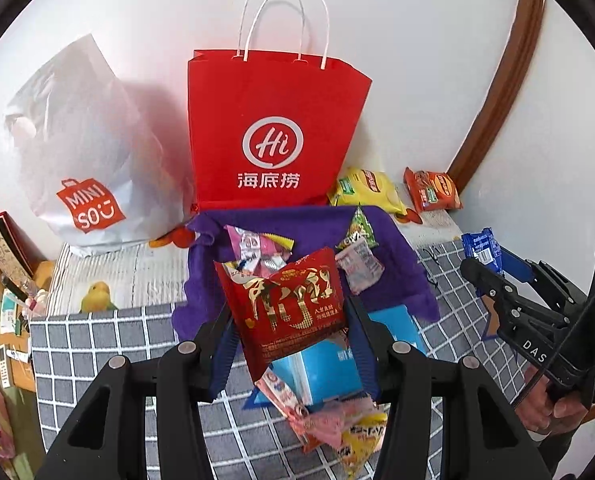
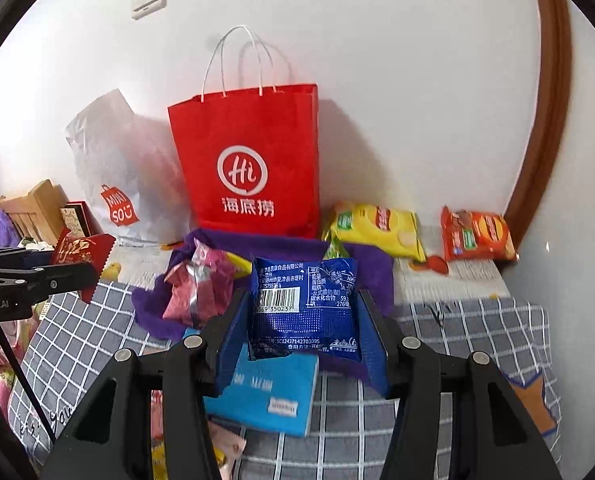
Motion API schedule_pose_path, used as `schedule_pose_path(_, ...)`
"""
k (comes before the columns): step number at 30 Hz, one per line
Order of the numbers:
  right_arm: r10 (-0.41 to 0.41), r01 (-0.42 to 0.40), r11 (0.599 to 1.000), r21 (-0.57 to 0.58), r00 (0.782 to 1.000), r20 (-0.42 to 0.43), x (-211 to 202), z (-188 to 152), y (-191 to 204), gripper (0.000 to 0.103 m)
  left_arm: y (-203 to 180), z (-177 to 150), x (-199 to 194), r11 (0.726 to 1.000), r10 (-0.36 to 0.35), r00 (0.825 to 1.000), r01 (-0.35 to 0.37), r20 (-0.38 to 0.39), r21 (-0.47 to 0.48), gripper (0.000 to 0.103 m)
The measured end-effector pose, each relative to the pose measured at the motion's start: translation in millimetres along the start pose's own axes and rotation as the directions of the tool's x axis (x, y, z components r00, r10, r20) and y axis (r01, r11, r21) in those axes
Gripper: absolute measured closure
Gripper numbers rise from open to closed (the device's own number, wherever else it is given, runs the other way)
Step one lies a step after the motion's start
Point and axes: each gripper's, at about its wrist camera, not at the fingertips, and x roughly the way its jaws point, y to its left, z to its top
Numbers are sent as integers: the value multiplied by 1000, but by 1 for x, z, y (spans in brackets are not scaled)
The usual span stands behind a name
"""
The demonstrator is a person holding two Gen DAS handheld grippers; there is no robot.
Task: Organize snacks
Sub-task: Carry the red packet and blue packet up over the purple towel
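My left gripper [image 1: 287, 332] is shut on a red and gold snack packet [image 1: 289, 304], held above the checked cloth; the packet also shows in the right wrist view [image 2: 79, 250]. My right gripper [image 2: 303, 320] is shut on a blue snack packet [image 2: 303, 304], seen from the left wrist at far right [image 1: 482, 246]. A purple cloth bag [image 1: 309, 224] lies open in front of a red paper bag [image 1: 273, 128] and holds several small packets [image 1: 257, 248]. A blue box [image 2: 265, 392] lies under the grippers. Loose snacks [image 1: 337, 424] lie near the front.
A white Miniso bag [image 1: 81, 152] stands left of the red bag. A yellow chip bag [image 2: 377, 228] and an orange packet [image 2: 477, 236] lie at the back right by the wall. A grey checked cloth [image 2: 457, 340] covers the table. Wooden clutter [image 2: 33, 208] sits at left.
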Motion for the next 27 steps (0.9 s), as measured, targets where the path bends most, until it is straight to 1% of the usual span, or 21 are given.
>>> schedule_pose_path(4, -3, 3, 1000, -9, 1000, -10, 12, 10, 1, 51, 3, 11, 9, 1000, 5, 1000, -5, -5, -4, 54)
schedule_pose_path(8, -7, 7, 1000, -24, 1000, 0, 19, 21, 3, 51, 5, 22, 13, 1000, 1, 1000, -1, 4, -6, 54)
schedule_pose_path(13, 54, -54, 998, 11, 998, -10, 35, 37, -1, 51, 14, 34, 21, 999, -14, 1000, 15, 13, -42, 54)
schedule_pose_path(19, 56, -56, 998, 9, 998, -6, 53, 51, -4, 51, 22, 49, 35, 998, -1, 1000, 1, 7, -55, 54)
schedule_pose_path(23, 73, -73, 997, 16, 997, -19, 65, 56, -8, 51, 25, 55, 47, 999, 8, 1000, -8, 2, -41, 54)
schedule_pose_path(27, 66, -66, 998, 13, 997, -40, 82, 56, -12, 51, 32, 56, 65, 999, 5, 1000, -6, -17, -49, 54)
